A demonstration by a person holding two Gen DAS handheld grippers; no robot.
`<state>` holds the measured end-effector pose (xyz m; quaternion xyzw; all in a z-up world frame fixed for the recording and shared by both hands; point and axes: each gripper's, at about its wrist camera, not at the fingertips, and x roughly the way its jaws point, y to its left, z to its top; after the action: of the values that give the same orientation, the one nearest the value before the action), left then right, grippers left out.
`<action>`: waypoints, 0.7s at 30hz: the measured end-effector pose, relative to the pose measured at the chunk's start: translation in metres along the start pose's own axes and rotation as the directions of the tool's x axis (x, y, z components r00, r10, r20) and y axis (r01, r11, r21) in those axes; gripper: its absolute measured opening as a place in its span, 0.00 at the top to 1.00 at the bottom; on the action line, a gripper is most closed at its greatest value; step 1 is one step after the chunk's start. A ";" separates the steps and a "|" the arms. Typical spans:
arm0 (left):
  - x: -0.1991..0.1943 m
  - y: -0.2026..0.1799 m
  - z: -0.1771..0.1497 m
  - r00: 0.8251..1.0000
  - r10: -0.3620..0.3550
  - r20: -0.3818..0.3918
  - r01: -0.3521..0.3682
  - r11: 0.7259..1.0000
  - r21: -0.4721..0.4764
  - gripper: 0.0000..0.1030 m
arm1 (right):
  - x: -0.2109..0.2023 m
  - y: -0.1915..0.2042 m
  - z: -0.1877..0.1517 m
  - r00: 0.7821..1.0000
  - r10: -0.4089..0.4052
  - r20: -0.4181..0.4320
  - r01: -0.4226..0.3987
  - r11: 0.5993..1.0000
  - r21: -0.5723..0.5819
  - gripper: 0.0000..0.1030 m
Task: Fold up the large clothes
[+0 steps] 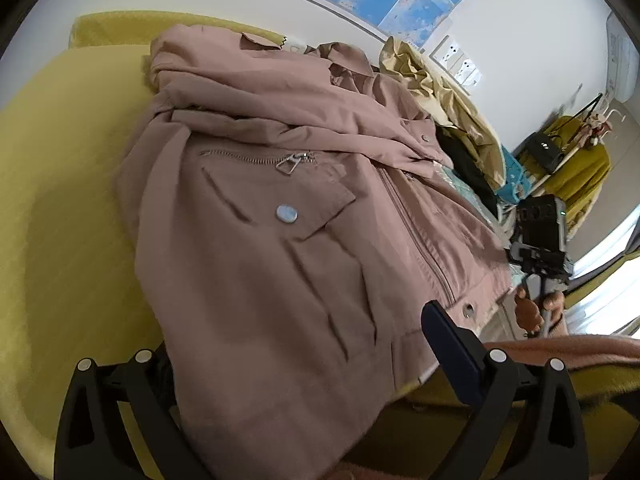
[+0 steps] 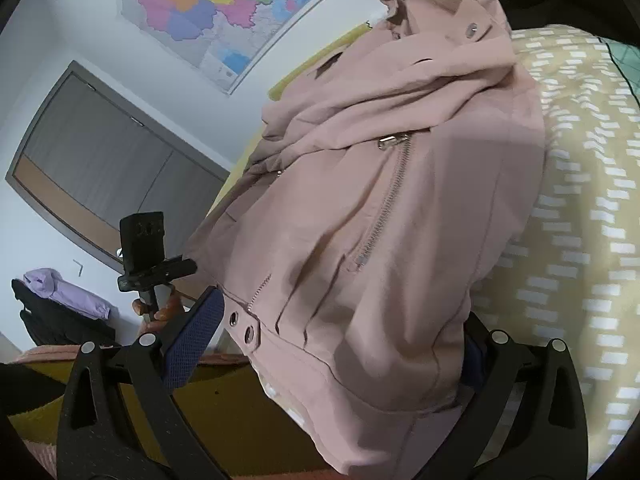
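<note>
A dusty-pink zip jacket [image 1: 280, 200] lies on a yellow blanket [image 1: 60, 200], its sleeves folded across the chest. Its hem hangs toward me. My left gripper [image 1: 296, 364] is open, its jaws spread wide around the hem corner, the left finger hidden behind cloth, the right finger [image 1: 452, 344] showing its blue pad. In the right wrist view the same jacket [image 2: 380, 200] fills the middle. My right gripper [image 2: 332, 344] is open too, straddling the other hem corner, with its left pad [image 2: 196, 336] bare and the right finger behind the cloth.
A patterned beige cover [image 2: 580, 200] lies right of the jacket. A heap of khaki and black clothes [image 1: 452, 92] sits at the far side. Each view shows the other hand-held gripper [image 1: 540, 240] [image 2: 148, 248]. A map [image 2: 224, 12] hangs on the wall.
</note>
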<state>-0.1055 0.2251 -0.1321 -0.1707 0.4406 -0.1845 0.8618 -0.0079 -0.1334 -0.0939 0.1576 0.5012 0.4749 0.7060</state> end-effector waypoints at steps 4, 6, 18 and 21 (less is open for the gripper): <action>0.008 -0.016 0.004 0.993 0.116 -0.020 -0.115 0.992 0.052 0.18 | 0.001 0.001 -0.002 1.000 -0.001 0.008 0.001 1.000 -0.009 0.11; 0.011 -0.021 0.003 0.986 0.167 -0.021 -0.166 0.984 0.071 0.19 | 0.000 0.000 -0.003 1.000 -0.004 0.009 0.004 1.000 -0.003 0.14; 0.012 -0.026 -0.001 0.971 0.239 -0.006 -0.239 0.970 0.054 0.37 | 0.003 0.003 -0.006 1.000 0.001 0.014 -0.001 1.000 0.003 0.22; 0.010 -0.026 -0.004 0.968 0.251 -0.002 -0.251 0.967 0.053 0.48 | 0.004 0.000 -0.007 1.000 0.020 0.017 -0.020 1.000 0.016 0.31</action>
<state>-0.1074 0.1976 -0.1292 -0.0903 0.4576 -0.0861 0.8804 -0.0140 -0.1320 -0.0991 0.1721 0.4974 0.4766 0.7042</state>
